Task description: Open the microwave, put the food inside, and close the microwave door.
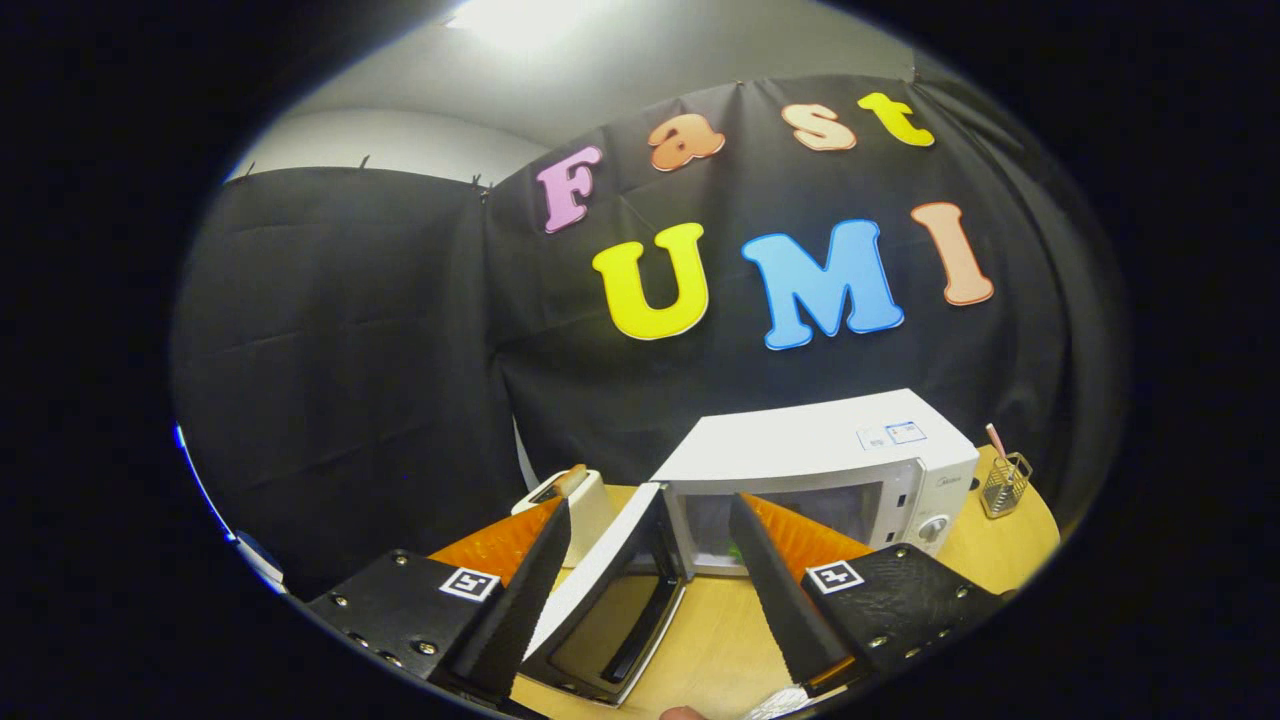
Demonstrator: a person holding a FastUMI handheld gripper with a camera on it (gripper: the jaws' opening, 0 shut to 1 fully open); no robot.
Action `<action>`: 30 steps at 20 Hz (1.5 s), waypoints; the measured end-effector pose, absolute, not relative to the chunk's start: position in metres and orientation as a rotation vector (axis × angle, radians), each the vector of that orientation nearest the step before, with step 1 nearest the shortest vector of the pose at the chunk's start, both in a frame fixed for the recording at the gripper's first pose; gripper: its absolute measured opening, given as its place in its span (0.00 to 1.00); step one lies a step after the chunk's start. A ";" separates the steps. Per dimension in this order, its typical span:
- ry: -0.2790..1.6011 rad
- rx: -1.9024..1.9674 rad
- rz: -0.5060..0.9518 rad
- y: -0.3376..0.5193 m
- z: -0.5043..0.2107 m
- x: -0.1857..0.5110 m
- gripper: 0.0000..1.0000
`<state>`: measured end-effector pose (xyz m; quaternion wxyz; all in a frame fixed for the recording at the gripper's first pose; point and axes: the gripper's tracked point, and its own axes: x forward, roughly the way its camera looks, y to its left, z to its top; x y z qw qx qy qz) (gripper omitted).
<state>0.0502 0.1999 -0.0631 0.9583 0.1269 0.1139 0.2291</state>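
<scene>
The white microwave [830, 450] stands on the wooden table [720, 640] just ahead of my fingers. Its door [610, 590] hangs wide open, swung out to the left, with the dark window and handle facing up toward me. My gripper [650, 503] is open above the table, one finger on each side of the door's free edge, neither finger touching it. Inside the cavity [705, 530] a small green thing [737, 550] shows right beside the right finger; most of it is hidden.
A white toaster [575, 500] with a slice in its slot stands left of the microwave, behind the left finger. A wire utensil holder [1005, 483] sits at the table's right edge. Bare tabletop lies in front of the microwave.
</scene>
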 end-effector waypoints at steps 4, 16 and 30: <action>0.222 0.237 0.564 0.241 -0.056 0.022 0.96; 0.298 0.210 0.800 0.355 -0.082 -0.049 0.96; 0.507 0.115 0.881 0.422 -0.183 -0.104 0.96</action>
